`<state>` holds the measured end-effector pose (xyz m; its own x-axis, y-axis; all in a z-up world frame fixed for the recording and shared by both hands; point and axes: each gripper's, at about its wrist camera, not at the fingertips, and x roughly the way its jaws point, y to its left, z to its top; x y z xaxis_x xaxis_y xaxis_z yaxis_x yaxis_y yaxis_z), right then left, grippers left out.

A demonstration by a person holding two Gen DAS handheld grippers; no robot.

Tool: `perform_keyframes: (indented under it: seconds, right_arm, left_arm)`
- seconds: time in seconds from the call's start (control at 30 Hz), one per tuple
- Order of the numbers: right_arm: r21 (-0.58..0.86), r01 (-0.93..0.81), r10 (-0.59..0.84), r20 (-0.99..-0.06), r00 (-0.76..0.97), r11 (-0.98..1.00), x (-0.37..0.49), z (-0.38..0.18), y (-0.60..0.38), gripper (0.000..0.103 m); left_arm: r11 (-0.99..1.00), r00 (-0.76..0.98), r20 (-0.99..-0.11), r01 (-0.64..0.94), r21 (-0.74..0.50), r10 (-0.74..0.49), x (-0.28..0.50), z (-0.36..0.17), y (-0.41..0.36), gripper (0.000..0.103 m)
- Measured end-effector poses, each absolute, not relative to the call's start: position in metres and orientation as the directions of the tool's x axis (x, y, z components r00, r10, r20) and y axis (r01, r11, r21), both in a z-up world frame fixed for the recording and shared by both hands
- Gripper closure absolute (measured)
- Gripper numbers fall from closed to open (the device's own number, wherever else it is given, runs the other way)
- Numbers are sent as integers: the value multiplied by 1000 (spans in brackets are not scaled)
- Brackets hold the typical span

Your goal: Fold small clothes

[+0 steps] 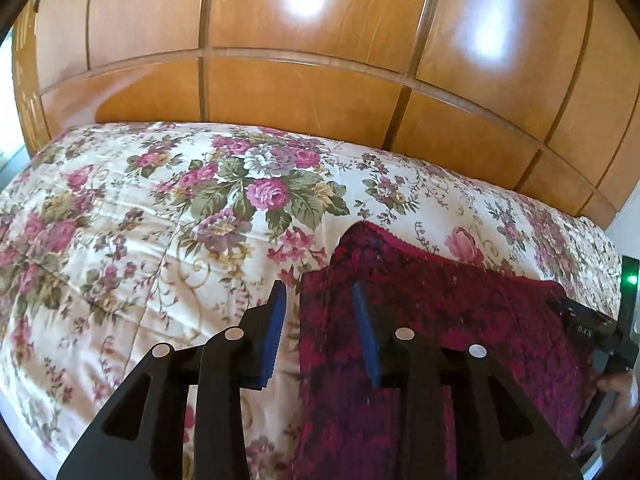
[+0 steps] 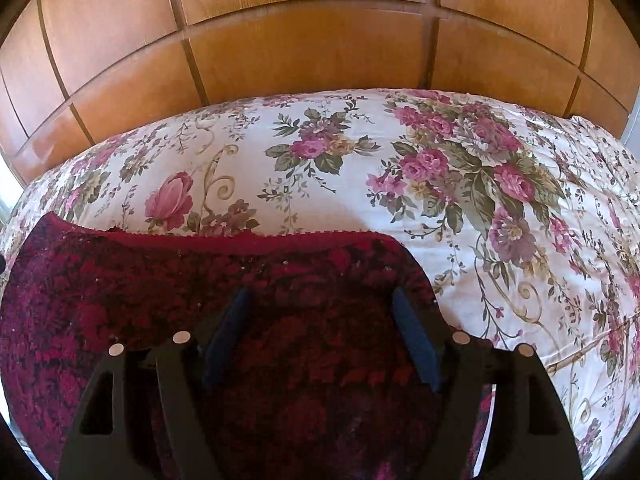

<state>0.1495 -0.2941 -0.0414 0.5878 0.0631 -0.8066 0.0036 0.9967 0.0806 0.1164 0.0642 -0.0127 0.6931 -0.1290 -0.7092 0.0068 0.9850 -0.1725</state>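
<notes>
A dark red and black patterned garment [image 1: 440,320] with a plain red trimmed edge lies flat on the floral bedspread [image 1: 140,220]. My left gripper [image 1: 317,286] hovers over the garment's left edge, which runs between its blue pads [image 1: 276,332]. The pads stand apart and press on nothing. In the right wrist view the same garment [image 2: 120,280] fills the lower left. My right gripper [image 2: 320,292] stands wide open above its right part, with cloth below the fingers and nothing pinched. The right gripper [image 1: 592,328] also shows at the far right of the left wrist view, with a hand [image 1: 620,392] behind it.
A glossy wooden wardrobe [image 1: 320,40] rises straight behind the bed's far edge. Floral bedspread [image 2: 500,200] stretches to the right of the garment and also to its left. A small green light [image 1: 632,279] glows on the right gripper's body.
</notes>
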Motion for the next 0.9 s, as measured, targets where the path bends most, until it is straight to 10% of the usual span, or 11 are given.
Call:
perform_keyframes:
  seconds: [0.47, 0.57, 0.77, 0.9]
  right_arm:
    - [81, 7, 58, -769, 637, 997, 123, -3, -297, 28]
    - [81, 27, 44, -749, 661, 996, 109, 11, -308, 26]
    - [81, 63, 26, -788, 615, 995, 105, -3, -325, 26]
    - [89, 61, 37, -813, 582, 994, 108, -18, -322, 77]
  left_arm:
    - [989, 694, -712, 0, -146, -105, 86, -14, 65, 69]
    - [988, 705, -702, -4, -152, -105, 84, -14, 66, 42]
    - [985, 686, -715, 13, -170, -132, 93, -20, 66, 43]
    - [974, 625, -757, 24, -225, -190, 107, -41, 71, 82]
